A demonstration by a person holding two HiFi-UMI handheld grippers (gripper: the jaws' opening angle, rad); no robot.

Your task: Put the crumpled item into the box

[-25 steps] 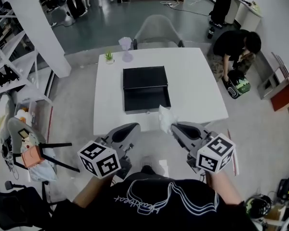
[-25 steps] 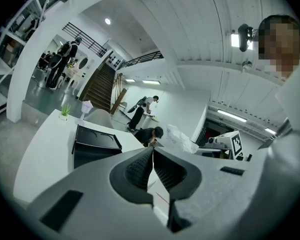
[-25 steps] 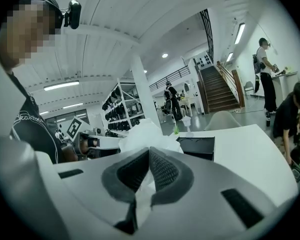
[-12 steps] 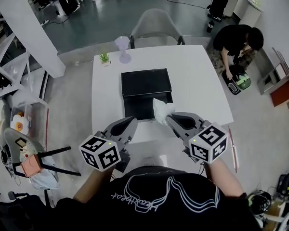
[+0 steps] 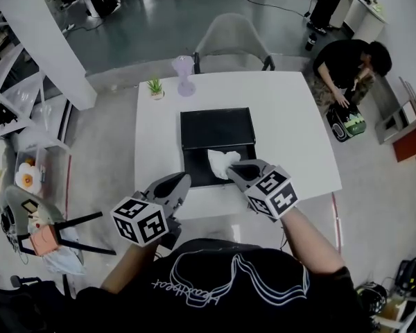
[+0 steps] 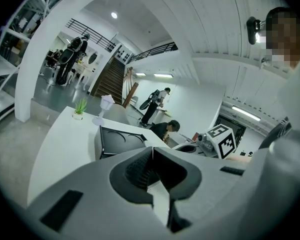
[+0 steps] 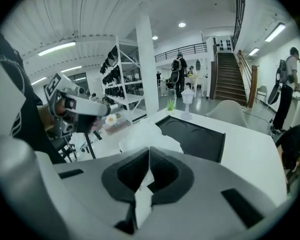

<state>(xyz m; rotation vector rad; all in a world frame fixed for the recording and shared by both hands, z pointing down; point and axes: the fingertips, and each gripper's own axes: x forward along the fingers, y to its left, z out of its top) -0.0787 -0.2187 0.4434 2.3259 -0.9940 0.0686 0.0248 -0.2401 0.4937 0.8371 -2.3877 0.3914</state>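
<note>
- The crumpled item (image 5: 220, 162), white and papery, is clamped in the right tongs (image 5: 230, 168). In the right gripper view the pads are seen pinched together on a fold of it.
- The item is held over the near half of the black box (image 5: 218, 126), which lies open on the white table (image 5: 291, 130). Whether the item touches the box cannot be told.
- The left tongs (image 5: 184, 180) are held at the table's near edge, just left of the box. Their jaws are seen closed together, with nothing gripped between them.
- A small potted plant (image 5: 155, 87) and a pale vase (image 5: 184, 76) are seen side by side near the table's far edge, apart from the box.
- A grey chair (image 5: 230, 37) is drawn up at the far side.
- A person (image 5: 343, 64) in black is crouched on the floor right of the table.
</note>
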